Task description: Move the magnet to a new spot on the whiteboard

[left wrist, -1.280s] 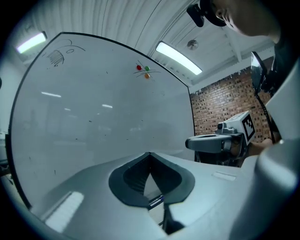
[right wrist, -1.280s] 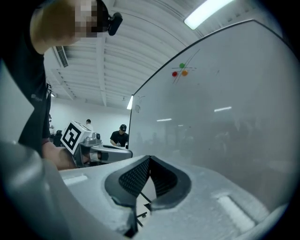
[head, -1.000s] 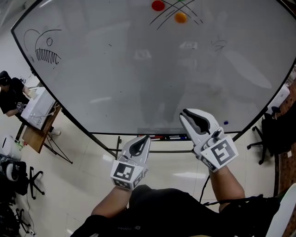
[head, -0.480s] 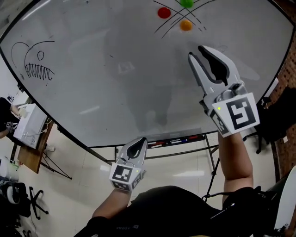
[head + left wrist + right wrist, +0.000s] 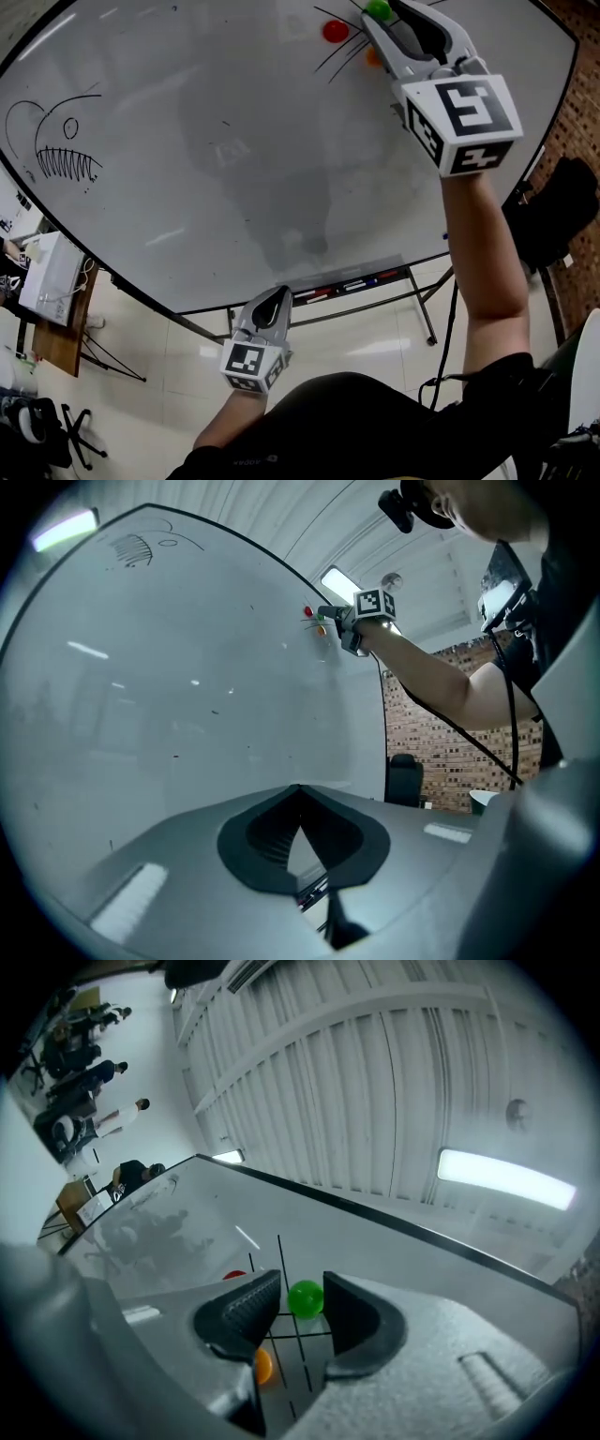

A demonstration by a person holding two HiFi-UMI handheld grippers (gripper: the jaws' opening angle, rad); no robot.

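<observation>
The right gripper [image 5: 390,11] is raised at the upper right of the head view, its tip close against the large white whiteboard [image 5: 216,187] with a thin black frame. In the right gripper view its jaws stand apart and have just been opening. The small green round magnet [image 5: 305,1299] sits on the board between the two dark ribbed pads [image 5: 242,1309], which do not clamp it. The magnet lies on a set of crossing black pen lines [image 5: 279,1252] near the board's top edge in the head view. A red round magnet [image 5: 336,31] is stuck just left of the lines. An orange round magnet [image 5: 264,1365] shows below the green one, partly behind a jaw. The left gripper [image 5: 279,296] is at the bottom centre of the head view, well apart from the magnets; in its own view the jaws are pressed together with nothing between them. A black fish sketch [image 5: 56,145] marks the board's left side, and a marker tray [image 5: 347,283] runs under its lower edge.
</observation>
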